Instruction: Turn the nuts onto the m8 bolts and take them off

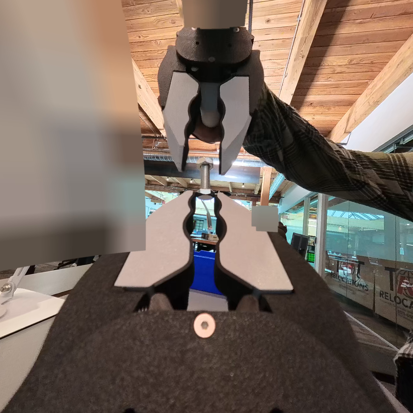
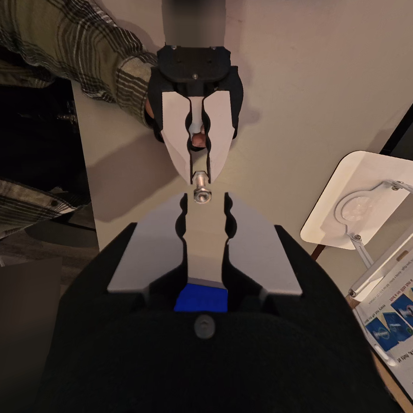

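A silver M8 bolt point(image 1: 204, 178) is held in the air by its head end in my left gripper point(image 1: 204, 194), which is shut on it. A hex nut point(image 1: 205, 161) sits on the bolt's far, threaded end. My right gripper point(image 1: 203, 171) faces the left one, open, with one fingertip on each side of the nut and a gap on both sides. In the right wrist view the nut point(image 2: 202, 197) faces me between my open right gripper's point(image 2: 205, 197) tips. The left gripper point(image 2: 200, 181) beyond it grips the bolt point(image 2: 199, 184).
A pale table point(image 2: 290, 89) lies below, with its edge at the left and a dark drop beyond. A white base plate with a metal clamp point(image 2: 357, 201) stands at the right, also in the left wrist view point(image 1: 26, 306). A printed sheet point(image 2: 388, 324) lies next to it. Plaid sleeves point(image 2: 78, 49) reach in. Both grippers' tips are close together, under 4 cm apart.
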The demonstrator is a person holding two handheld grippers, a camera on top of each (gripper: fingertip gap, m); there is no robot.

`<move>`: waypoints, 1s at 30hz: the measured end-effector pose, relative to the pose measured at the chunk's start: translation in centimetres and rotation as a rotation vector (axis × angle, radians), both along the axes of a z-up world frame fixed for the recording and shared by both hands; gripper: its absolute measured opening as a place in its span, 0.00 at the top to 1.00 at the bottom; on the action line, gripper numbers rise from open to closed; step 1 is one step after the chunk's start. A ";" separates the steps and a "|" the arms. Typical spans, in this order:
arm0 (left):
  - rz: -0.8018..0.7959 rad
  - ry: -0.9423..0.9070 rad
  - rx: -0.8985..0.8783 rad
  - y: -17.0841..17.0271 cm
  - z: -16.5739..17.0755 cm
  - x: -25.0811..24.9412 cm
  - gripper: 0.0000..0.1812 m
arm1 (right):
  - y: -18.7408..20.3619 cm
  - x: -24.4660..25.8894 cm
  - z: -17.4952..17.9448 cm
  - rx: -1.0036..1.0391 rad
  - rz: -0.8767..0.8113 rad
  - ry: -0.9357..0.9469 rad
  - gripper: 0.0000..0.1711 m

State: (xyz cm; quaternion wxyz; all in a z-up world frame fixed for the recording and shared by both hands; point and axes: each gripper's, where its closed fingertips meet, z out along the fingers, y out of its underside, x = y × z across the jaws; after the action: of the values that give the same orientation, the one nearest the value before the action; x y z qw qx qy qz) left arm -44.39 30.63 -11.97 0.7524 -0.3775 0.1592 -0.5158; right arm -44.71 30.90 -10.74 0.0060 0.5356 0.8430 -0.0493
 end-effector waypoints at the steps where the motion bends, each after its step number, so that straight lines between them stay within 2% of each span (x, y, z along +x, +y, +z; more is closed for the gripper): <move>1: -0.005 0.002 0.002 -0.1 0.0 0.0 0.92 | 0.1 0.0 0.3 0.005 0.010 0.010 0.80; 4: -0.036 -0.003 0.004 -0.2 0.0 0.1 0.92 | 0.2 -0.3 1.5 0.004 0.062 0.086 0.76; 8: -0.058 0.004 0.007 -0.3 0.0 0.3 0.92 | -0.2 -1.0 3.9 -0.055 0.173 0.303 0.74; 12: -0.087 -0.006 0.007 -0.4 0.0 0.4 0.92 | 0.0 -0.5 4.0 -0.019 0.301 0.381 0.59; 13: -0.097 -0.008 0.008 -0.4 0.0 0.5 0.92 | -0.1 -0.3 3.7 -0.024 0.320 0.377 0.58; 25: -0.145 -0.011 0.017 -0.8 0.1 0.6 0.92 | -0.7 -0.3 1.9 -0.019 0.416 0.344 0.78; 30: -0.153 -0.005 0.019 -0.9 0.0 0.7 0.92 | -1.2 -0.1 1.4 -0.037 0.434 0.307 0.82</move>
State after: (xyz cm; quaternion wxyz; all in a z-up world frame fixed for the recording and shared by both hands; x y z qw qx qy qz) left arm -43.64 29.76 -11.92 0.7146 -0.3557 0.1904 -0.5714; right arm -44.84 29.70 -9.31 -0.1016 0.3285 0.9281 -0.1427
